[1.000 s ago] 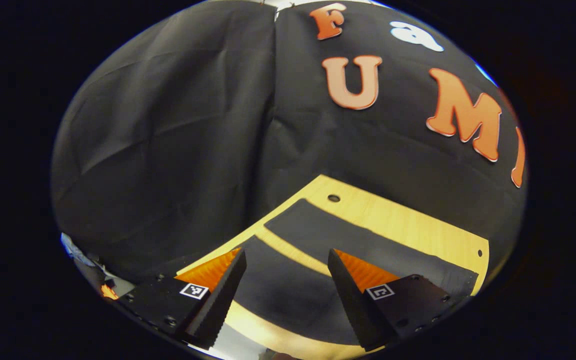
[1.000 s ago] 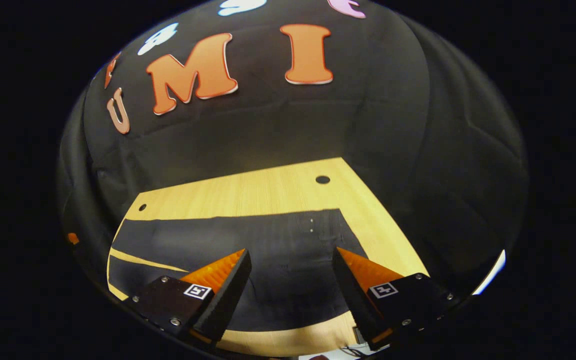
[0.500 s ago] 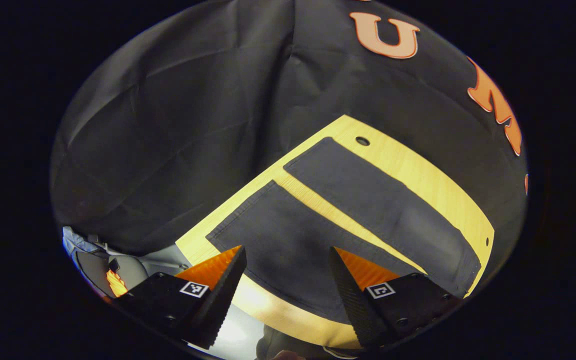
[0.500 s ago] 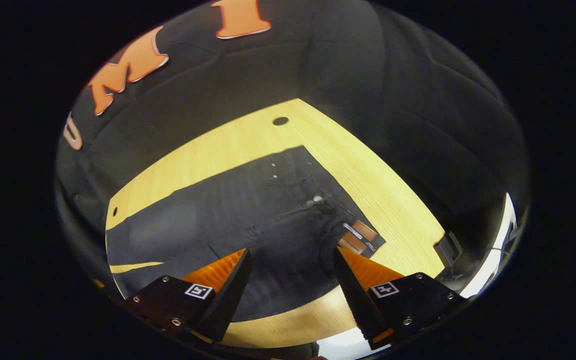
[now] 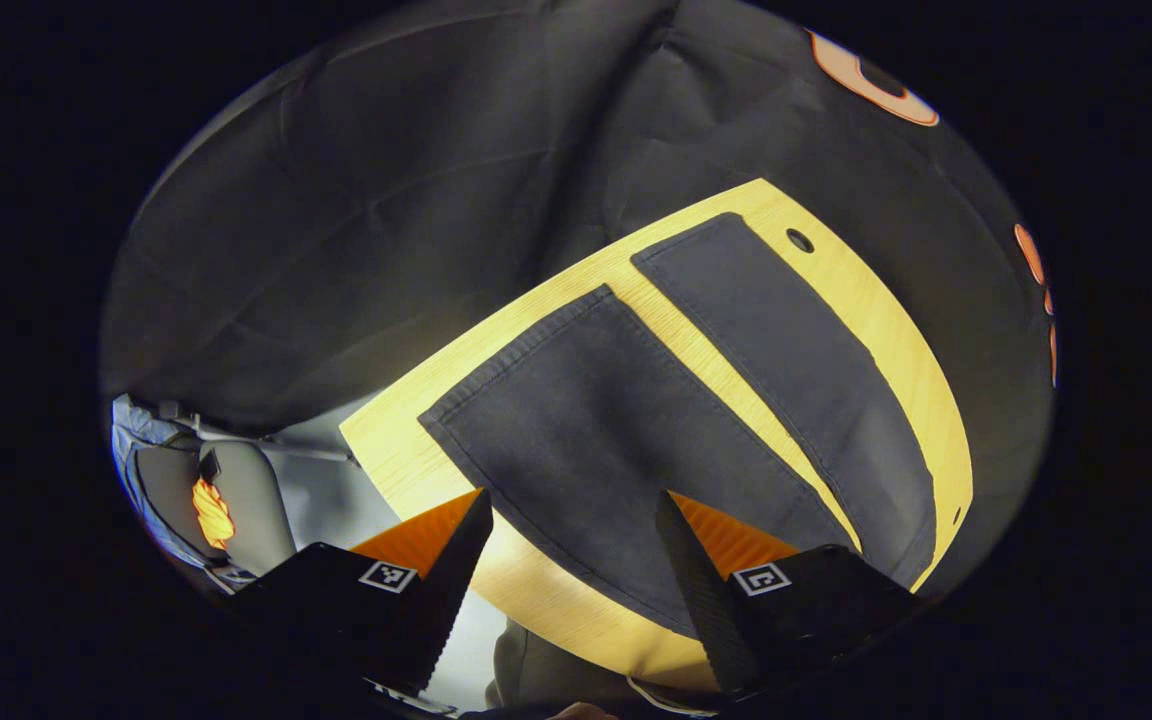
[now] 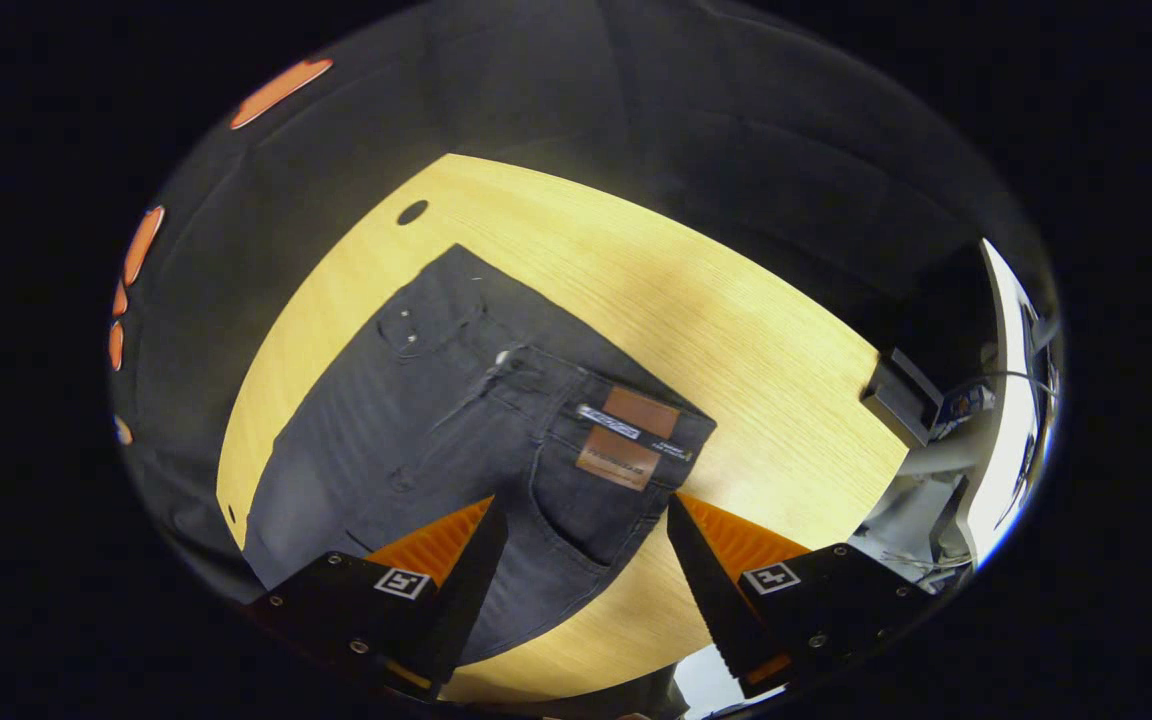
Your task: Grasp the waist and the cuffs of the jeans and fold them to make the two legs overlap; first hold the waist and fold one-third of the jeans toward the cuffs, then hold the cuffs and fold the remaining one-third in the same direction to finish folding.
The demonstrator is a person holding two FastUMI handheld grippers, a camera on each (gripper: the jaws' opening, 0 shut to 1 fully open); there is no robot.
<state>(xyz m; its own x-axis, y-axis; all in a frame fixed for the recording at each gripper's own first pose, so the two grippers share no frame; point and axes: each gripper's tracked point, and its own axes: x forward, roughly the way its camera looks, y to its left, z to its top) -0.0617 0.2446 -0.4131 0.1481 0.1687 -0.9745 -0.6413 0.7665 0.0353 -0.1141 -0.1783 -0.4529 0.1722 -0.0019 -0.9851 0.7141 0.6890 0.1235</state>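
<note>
The wooden surface (image 6: 736,330) is the biggest thing here, light in colour, with a small round hole (image 6: 412,212) near its far corner in the right gripper view and another hole (image 5: 799,240) near the far edge in the left gripper view. The dark jeans (image 6: 406,420) lie flat on it, spread out and unfolded. In the left gripper view the two legs lie side by side with a narrow strip of wood between them; the near leg (image 5: 596,440) ends in its cuff (image 5: 511,350) close to the left edge of the surface, and the far leg (image 5: 786,350) reaches toward the hole. In the right gripper view the waist (image 6: 586,400) points to the right side, with two brown patches (image 6: 626,440) on it and a pocket (image 6: 576,500) just below.

The left gripper (image 5: 576,545) hangs above the near leg, its fingers spread wide and touching nothing. The right gripper (image 6: 586,550) hangs above the waist corner near the pocket, its fingers also spread apart and holding nothing.
</note>
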